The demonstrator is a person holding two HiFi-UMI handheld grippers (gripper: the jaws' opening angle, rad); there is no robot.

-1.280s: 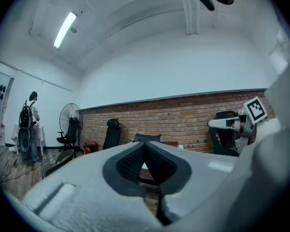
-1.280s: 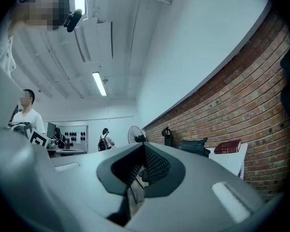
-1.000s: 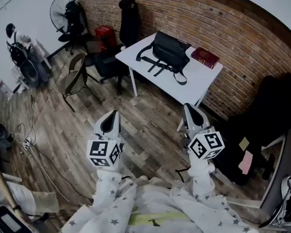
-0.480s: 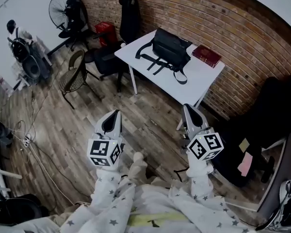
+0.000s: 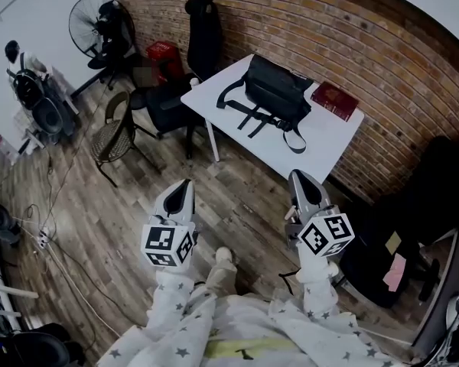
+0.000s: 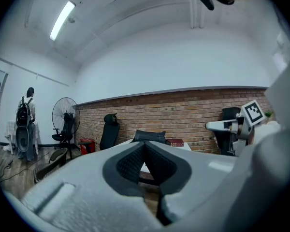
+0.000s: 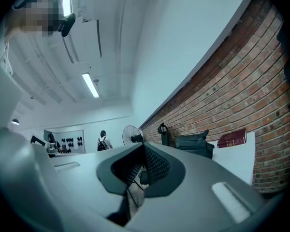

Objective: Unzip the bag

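Bag on white table: black, soft-sided, lying toward far edge by brick wall, straps spilling across top toward near-left edge. Looks like limp fabric, so probably light to middling in weight. Likely to sag and bunch under a pull, and to slide on smooth top unless pinned. Best taken in two places, by judgement: cloth beside zip end pinched with one gripper, slider tab caught with the other and drawn along. Zip and tab too small to make out from here; probably along upper face.

Left gripper and right gripper both closed, pads pressed together, nothing between them. Held over wooden floor, well short of table's near edge and well apart from bag. Jaws to be opened before any pinch.

Around: red book just beside bag, toward far-right corner. Black office chair against wall beyond far-left corner. Second dark chair tucked at left edge. Wire chair farther left on floor. Standing fan and red box by wall. Dark seat right of table. Person with backpack far off at left.

In the way: nothing seen on floor between grippers and near edge. Loose straps across likely reach path, apt to snag a jaw. Book close enough to be nudged.
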